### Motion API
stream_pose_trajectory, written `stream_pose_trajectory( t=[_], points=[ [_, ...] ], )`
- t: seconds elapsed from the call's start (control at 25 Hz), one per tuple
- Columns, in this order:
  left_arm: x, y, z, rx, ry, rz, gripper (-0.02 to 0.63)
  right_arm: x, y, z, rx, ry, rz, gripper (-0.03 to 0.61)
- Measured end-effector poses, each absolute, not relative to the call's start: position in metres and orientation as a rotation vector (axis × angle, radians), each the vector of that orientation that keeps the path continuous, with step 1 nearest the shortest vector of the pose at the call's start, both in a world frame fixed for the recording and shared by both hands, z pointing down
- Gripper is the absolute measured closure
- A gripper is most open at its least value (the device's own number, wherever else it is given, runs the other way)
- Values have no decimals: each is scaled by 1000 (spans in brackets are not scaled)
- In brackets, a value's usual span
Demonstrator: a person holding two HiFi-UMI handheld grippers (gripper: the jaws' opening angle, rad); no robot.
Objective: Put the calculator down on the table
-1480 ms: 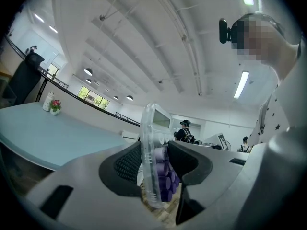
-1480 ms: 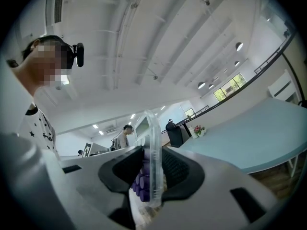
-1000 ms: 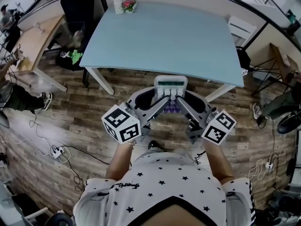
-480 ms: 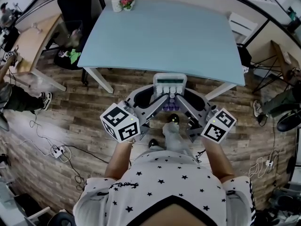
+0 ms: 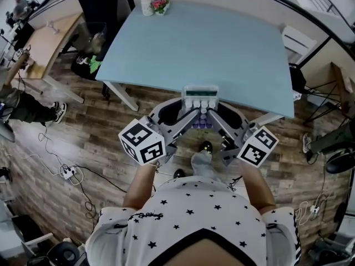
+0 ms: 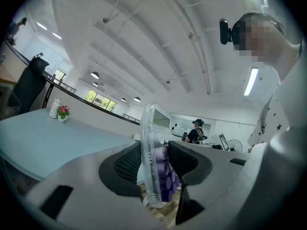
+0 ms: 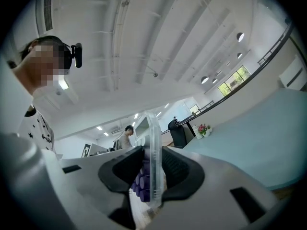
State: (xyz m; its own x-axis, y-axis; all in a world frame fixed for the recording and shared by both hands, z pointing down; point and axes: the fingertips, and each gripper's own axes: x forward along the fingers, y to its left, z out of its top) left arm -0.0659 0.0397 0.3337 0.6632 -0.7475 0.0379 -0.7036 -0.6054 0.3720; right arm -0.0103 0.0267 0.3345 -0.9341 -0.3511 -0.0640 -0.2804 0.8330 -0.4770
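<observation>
**Head view.** The calculator (image 5: 201, 100) hangs in the air between the left gripper (image 5: 192, 115) and the right gripper (image 5: 211, 115), which meet on it from either side. Its display end lies at the near edge of the pale blue table (image 5: 222, 49); its purple keys are over the wooden floor (image 5: 111, 137). It does not rest on the table. At the table's far left corner a small pot (image 5: 161, 6) holds pink flowers, and a white bottle (image 5: 146, 5) stands just beside it. What the bottle contains cannot be told.

**Left gripper view.** The jaws stand fairly wide, closed on the calculator (image 6: 151, 162), which stands on edge between the dark ribbed pads. One pad lies against the clear back, the other on the key side. Beyond, on the table top, the pot (image 6: 63, 114) with its flowers and the bottle (image 6: 55, 107) stand side by side.

**Right gripper view.** These jaws likewise clasp the calculator (image 7: 152, 166) by its clear case, keys to the left. The flower pot (image 7: 203, 130) appears small, probably at the table's far corner.
</observation>
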Motion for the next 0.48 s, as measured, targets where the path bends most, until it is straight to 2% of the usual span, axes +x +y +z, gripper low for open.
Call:
stream_pose_trajectory(
  t=[0.48],
  points=[
    [-59, -41, 332, 2485, -1249, -164, 419, -4, -58, 334, -387, 2879, -719, 454]
  ],
)
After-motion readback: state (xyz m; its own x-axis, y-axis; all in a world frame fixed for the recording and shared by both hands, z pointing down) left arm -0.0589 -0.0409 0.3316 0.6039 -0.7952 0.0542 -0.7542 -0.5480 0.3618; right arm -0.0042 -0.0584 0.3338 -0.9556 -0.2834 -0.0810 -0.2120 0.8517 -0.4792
